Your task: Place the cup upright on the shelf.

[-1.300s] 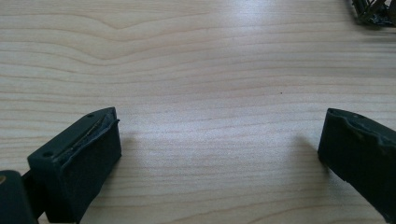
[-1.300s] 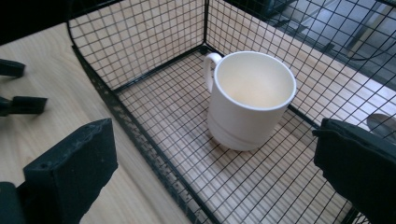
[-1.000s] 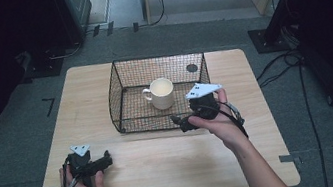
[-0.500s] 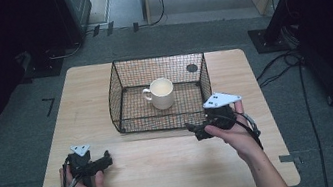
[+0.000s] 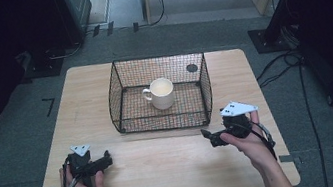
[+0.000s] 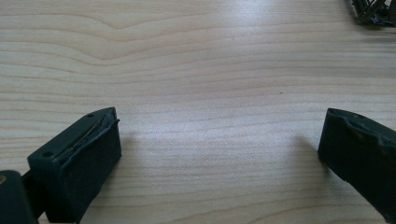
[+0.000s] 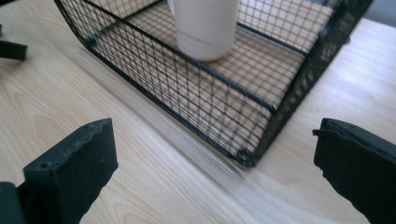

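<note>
1. Wooden table (image 5: 167, 174) is carrying a black wire basket (image 5: 118, 88) — white mug (image 5: 162, 93) sitting upright inside.
2. Left gripper (image 5: 106, 159) is resting near the front-left edge, jaws apart, empty.
3. Right gripper (image 5: 206, 135) is hovering just beside the basket's front-right corner — jaws spread, empty.

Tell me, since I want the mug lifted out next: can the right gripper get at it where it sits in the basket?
Probably yes, from above. The wire basket is open-topped and the mug stands upright alone inside. The right gripper, jaws open and empty, faces the basket's mesh wall, which blocks a straight approach.
</note>
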`<state>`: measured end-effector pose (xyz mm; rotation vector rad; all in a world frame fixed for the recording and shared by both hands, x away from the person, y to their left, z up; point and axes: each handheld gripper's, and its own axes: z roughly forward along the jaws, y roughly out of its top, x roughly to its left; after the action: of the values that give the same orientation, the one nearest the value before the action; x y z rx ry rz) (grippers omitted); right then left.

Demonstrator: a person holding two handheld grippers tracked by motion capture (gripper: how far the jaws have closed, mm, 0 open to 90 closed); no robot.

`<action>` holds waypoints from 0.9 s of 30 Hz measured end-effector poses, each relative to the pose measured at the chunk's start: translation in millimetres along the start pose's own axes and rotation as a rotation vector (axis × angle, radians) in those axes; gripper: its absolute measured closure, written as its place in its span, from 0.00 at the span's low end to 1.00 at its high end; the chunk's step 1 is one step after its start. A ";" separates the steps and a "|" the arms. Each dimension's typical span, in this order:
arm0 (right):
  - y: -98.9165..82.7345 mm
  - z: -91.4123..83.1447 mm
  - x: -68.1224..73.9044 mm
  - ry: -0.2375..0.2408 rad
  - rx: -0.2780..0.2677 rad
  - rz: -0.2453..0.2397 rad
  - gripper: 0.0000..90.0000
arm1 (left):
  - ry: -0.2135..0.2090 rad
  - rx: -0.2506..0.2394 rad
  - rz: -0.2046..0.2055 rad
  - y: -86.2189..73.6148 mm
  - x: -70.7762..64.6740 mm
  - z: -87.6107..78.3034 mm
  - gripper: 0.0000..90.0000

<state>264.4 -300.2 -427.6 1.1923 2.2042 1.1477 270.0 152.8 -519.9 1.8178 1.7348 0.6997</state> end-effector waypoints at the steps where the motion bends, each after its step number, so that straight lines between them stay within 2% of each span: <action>1: -3.2 -0.6 -1.6 -0.005 0.004 0.003 0.00 | 0.000 0.000 0.000 0.0 0.0 0.0 0.00; 14: -42.4 -6.3 -19.3 -0.075 0.035 0.058 0.00 | 0.000 0.001 0.001 0.0 0.1 -0.1 0.00; 27: -77.5 -9.3 -37.0 -0.120 0.067 0.130 0.00 | 0.000 0.002 0.002 0.0 0.1 -0.1 0.00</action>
<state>239.7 -358.7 -486.2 1.4129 2.1170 1.0289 269.9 152.9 -519.8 1.8212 1.7348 0.6991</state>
